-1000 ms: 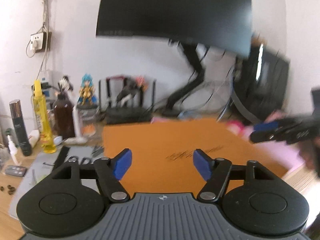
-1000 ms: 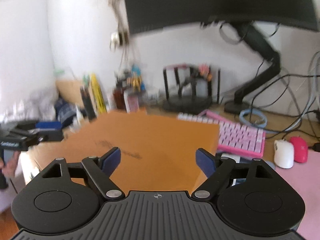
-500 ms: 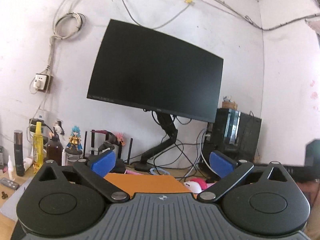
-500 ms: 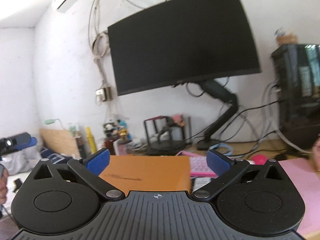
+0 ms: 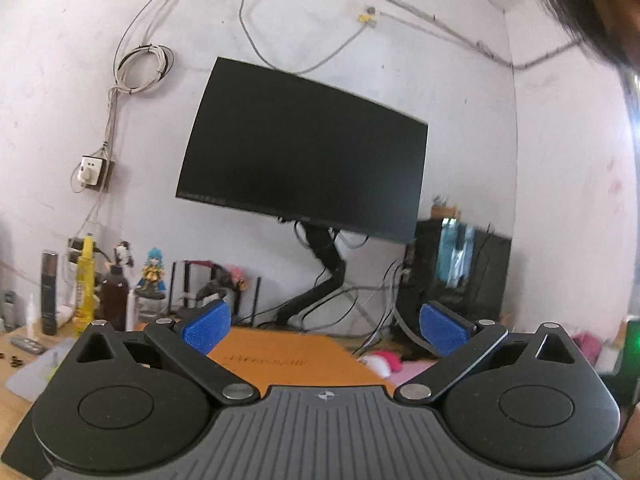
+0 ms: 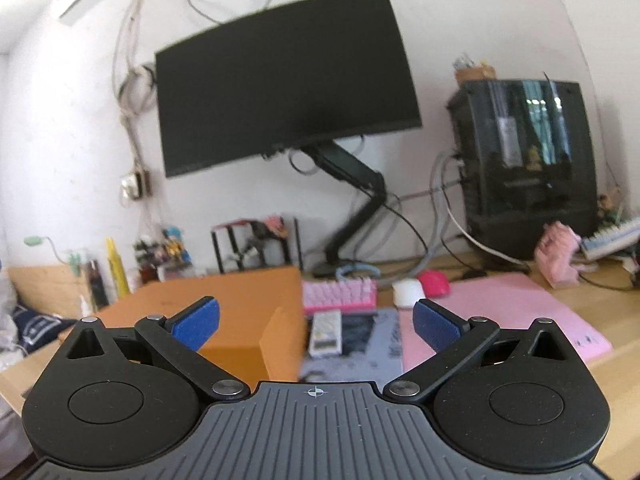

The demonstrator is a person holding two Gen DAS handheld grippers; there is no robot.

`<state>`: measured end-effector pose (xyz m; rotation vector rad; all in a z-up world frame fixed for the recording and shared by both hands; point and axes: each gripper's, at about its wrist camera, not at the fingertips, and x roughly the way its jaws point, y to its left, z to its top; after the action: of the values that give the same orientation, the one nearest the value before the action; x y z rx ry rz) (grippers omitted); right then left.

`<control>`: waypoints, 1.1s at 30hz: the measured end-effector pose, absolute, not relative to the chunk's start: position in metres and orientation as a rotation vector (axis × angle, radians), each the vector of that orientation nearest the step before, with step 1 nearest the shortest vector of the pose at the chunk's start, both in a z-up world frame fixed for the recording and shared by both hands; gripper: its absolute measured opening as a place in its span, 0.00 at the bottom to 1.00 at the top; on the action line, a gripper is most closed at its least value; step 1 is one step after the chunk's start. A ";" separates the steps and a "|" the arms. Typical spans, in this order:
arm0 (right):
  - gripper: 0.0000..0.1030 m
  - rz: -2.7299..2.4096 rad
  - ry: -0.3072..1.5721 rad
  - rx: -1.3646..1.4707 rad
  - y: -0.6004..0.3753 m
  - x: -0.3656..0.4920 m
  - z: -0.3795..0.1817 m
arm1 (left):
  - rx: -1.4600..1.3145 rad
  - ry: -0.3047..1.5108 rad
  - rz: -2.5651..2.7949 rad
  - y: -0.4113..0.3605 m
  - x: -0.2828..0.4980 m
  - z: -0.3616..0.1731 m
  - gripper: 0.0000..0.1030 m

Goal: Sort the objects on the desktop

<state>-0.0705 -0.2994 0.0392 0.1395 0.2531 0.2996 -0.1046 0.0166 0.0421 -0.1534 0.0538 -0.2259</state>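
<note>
Both grippers were empty. The left gripper [image 5: 326, 326] had its blue fingers [image 5: 206, 326] spread wide with nothing between them. The right gripper [image 6: 316, 322] was spread just as wide and held nothing either.

Closest to the grippers sat a big orange box [image 6: 224, 308] on the wooden desk [image 6: 608, 372], toward its left side. Just right of the box lay a small white remote [image 6: 326, 334] on a grey mat [image 6: 360, 344]. A pink mat [image 6: 500, 316] covered the right part of the desk.

A little farther back was a pink keyboard [image 6: 340, 296], with a white mouse [image 6: 408, 292] and a pink mouse [image 6: 434, 282] beside it. Bottles [image 5: 86, 288] and little toy figures [image 5: 152, 268] stood along the back left edge. A black computer case [image 6: 528, 164] stood at the back right, and a dark monitor [image 6: 280, 80] hung on its arm by the wall.

The sorting did not look finished. Many small things still lay spread over the desk. I think a gripper needed to pick the next thing, maybe the remote.
</note>
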 end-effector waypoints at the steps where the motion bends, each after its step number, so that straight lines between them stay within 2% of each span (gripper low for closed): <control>1: 1.00 0.296 0.262 0.144 -0.299 -0.072 0.036 | -0.140 0.064 -0.228 0.014 -0.105 0.040 1.00; 16: 1.00 0.281 0.290 0.140 -0.297 -0.067 0.030 | -0.154 0.103 -0.039 0.014 -0.086 0.022 1.00; 33: 1.00 0.279 0.294 0.149 -0.300 -0.054 0.027 | -0.042 0.179 0.030 0.001 -0.065 0.022 1.00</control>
<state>-0.0542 -0.3001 0.0273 0.1489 0.2935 0.2788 -0.0652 0.0007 0.0218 -0.0425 0.1791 0.0296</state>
